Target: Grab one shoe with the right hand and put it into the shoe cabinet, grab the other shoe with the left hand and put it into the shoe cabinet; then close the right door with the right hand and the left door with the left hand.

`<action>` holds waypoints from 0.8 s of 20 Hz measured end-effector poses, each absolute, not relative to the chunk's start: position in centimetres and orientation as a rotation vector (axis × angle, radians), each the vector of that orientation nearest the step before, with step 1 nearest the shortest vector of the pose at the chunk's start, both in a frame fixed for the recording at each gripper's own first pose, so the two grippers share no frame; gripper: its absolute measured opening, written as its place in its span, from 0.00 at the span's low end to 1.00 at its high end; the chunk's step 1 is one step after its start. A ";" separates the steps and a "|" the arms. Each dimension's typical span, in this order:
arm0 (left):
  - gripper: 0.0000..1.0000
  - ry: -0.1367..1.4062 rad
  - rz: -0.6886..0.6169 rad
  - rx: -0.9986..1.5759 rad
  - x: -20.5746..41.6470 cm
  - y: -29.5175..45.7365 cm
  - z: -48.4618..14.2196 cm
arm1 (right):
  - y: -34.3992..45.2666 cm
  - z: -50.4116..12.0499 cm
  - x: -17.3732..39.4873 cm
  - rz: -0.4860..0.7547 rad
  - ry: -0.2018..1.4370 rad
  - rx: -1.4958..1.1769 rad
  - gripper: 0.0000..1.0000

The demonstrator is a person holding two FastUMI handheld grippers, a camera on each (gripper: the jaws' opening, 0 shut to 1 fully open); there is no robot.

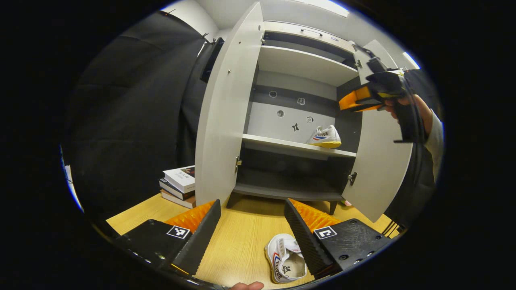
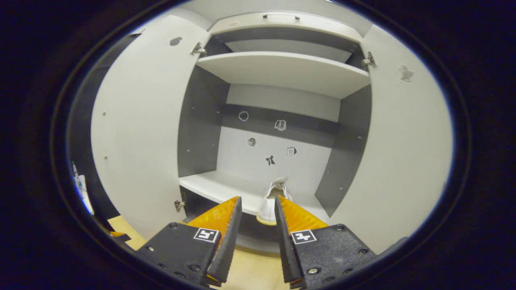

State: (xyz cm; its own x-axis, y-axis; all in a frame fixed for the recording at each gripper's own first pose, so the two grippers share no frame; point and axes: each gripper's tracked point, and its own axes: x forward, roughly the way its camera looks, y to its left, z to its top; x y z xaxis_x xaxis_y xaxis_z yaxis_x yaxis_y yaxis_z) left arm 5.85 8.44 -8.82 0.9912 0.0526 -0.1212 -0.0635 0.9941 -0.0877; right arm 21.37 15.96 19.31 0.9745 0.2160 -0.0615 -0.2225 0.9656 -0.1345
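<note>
The white shoe cabinet (image 1: 298,64) stands on the wooden table with both doors open. One white shoe with a yellow sole (image 1: 325,137) rests at the right of the middle shelf. The other shoe (image 1: 284,257) lies on the table, opening up, close to the right finger of my left gripper (image 1: 252,203), which is open and empty above the table. A hand holds my right gripper (image 1: 342,105) in front of the cabinet's upper right. In the right gripper view that gripper (image 2: 257,199) is open and empty, just short of the shelved shoe (image 2: 273,199).
The left door (image 1: 225,112) and right door (image 1: 379,169) swing outward toward me. A stack of books (image 1: 179,185) lies on the table (image 1: 238,241) left of the cabinet. Upper shelf (image 2: 282,68) and bottom shelf (image 1: 282,191) hold nothing.
</note>
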 end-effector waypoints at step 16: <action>0.95 0.394 -0.105 0.048 2.3 2.5 -21.2 | 9.0 1.7 4.5 0.109 0.031 -0.005 0.94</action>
